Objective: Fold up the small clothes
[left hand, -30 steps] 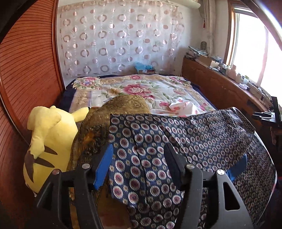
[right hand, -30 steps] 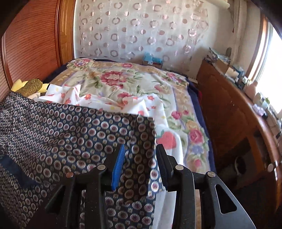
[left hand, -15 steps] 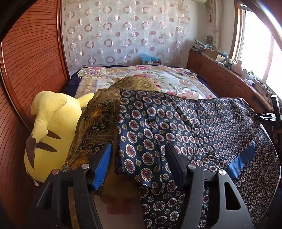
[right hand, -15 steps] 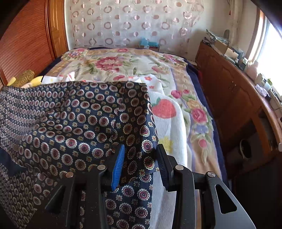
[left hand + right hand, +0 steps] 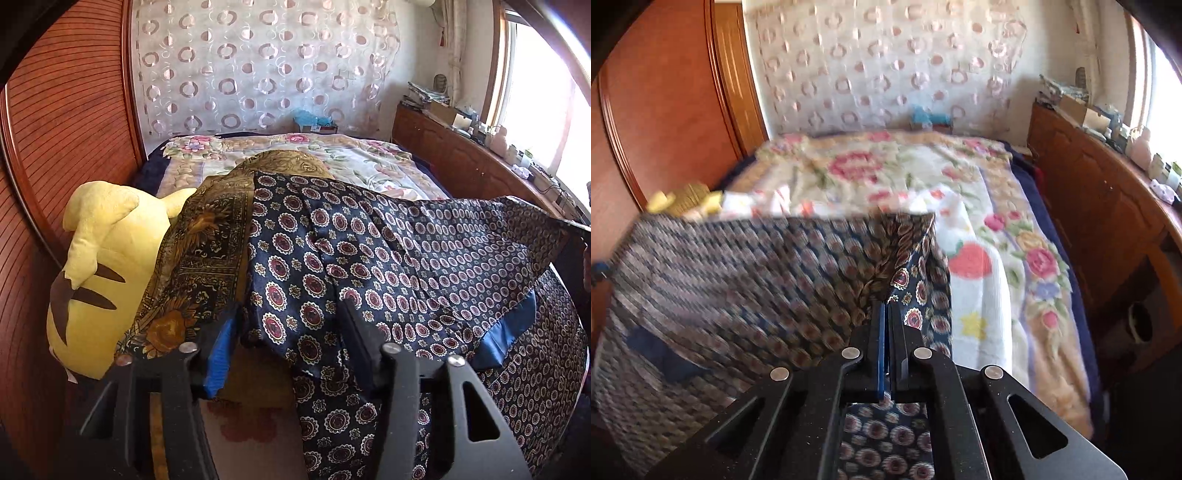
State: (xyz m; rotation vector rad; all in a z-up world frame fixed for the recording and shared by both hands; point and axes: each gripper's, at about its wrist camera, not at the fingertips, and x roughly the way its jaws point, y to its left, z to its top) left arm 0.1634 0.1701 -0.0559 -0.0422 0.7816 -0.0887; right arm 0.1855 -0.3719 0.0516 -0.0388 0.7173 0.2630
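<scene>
Bedroom: floral bedspread (image 5: 993,280) filled the background, wood panelling to the left, a cabinet (image 5: 1108,206) along the right wall. The navy patterned garment (image 5: 388,251) hung spread between both tools over the near end of the bed.

Right gripper (image 5: 886,314) had just been closing and was clamped tight on the garment's right corner. Left gripper (image 5: 291,325) had been closing too, with the left corner between its jaws, but the pads didn't look pressed on the fabric yet.

Step, as I read it: securing both top corners before the first fold. Next move needs the left grip finished, then the cloth lifted taut.

Room: open bed ahead. A yellow plush toy (image 5: 107,266) and a gold patterned cloth (image 5: 195,266) crowded the left edge, the cloth touching the garment.
</scene>
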